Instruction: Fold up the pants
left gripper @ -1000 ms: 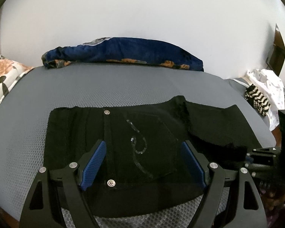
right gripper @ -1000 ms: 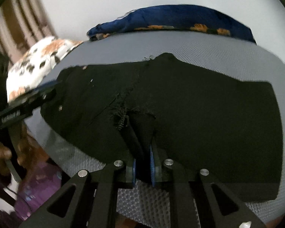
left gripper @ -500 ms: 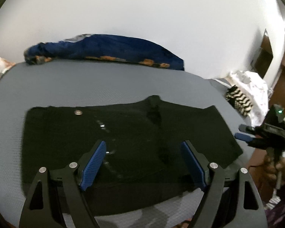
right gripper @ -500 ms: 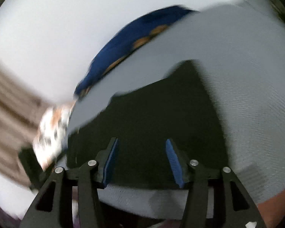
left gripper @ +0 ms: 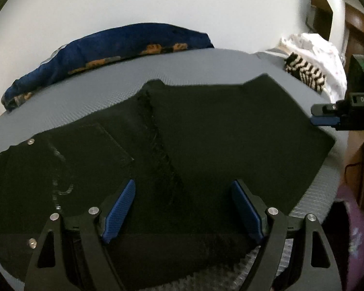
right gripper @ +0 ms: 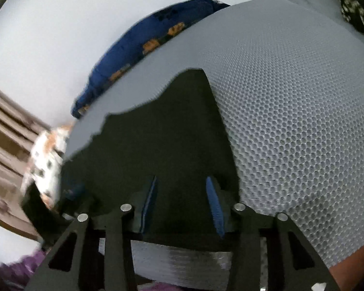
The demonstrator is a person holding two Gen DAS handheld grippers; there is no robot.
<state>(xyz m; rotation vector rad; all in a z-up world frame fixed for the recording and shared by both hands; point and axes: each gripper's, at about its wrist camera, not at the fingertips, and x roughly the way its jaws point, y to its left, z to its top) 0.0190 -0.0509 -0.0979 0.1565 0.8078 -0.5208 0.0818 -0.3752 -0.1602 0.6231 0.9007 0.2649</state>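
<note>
Spread flat across the grey honeycomb-textured surface (left gripper: 89, 99), black pants (left gripper: 206, 131), dark and low in contrast, with a pocket and rivets toward the left and a rough seam running diagonally through the middle. Beyond, along the far edge against the white wall, a blue patterned cloth (left gripper: 114, 46); off to the right, a striped piece (left gripper: 303, 72) on white fabric. Judged to be between folds: garment already doubled into a squat block, no part lifted. Left tongs (left gripper: 182, 208) spread wide over the near edge, gripping nothing. Right tongs (right gripper: 182, 203) parted moderately, also empty, hovering over the right end of the pants; seen from the left camera near the right corner. Next likely needed: lowering onto one end's edge, pinching both layers, carrying it across.
</note>
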